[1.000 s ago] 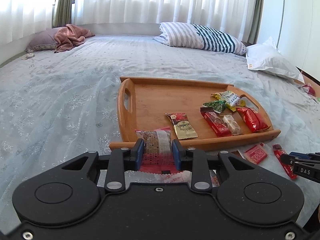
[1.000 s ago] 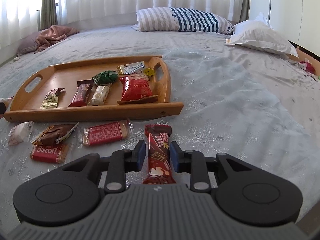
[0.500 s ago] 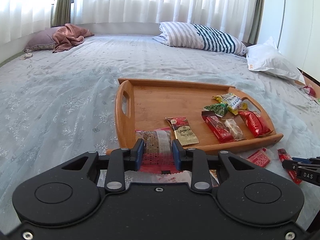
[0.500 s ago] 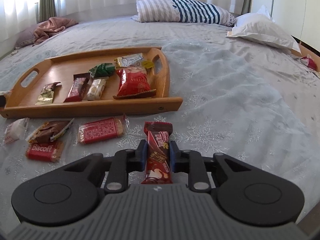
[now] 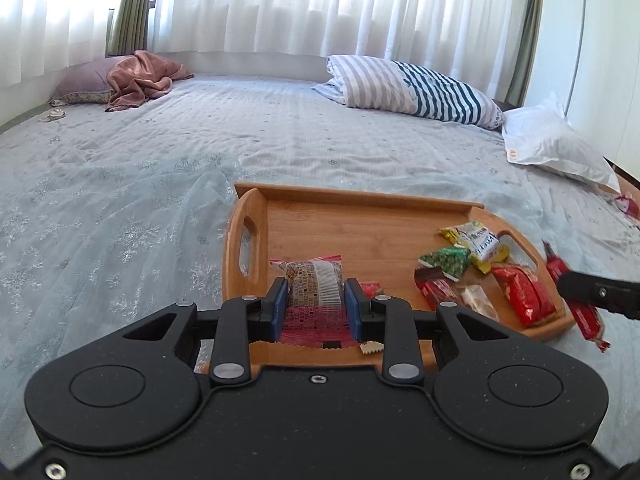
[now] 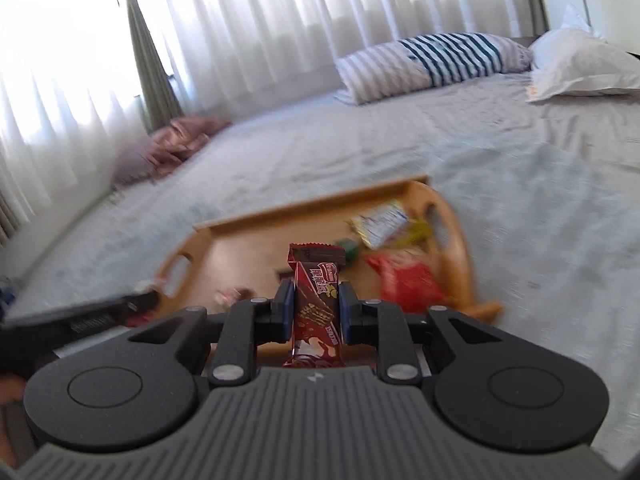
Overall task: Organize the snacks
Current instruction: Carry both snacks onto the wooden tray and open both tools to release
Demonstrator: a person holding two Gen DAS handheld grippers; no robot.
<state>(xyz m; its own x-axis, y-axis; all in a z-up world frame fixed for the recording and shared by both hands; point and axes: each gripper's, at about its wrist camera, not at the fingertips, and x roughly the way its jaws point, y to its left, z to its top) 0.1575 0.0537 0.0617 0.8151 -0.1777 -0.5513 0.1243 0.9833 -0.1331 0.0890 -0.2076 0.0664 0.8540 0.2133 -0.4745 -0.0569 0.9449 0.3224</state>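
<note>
Snacks [image 5: 520, 298] sharp left view, blurred right.

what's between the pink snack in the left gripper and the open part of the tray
Nothing visible. The left gripper holds the pink snack over the tray, whose bare wood lies just ahead; the other snacks sit on its right side.
</note>
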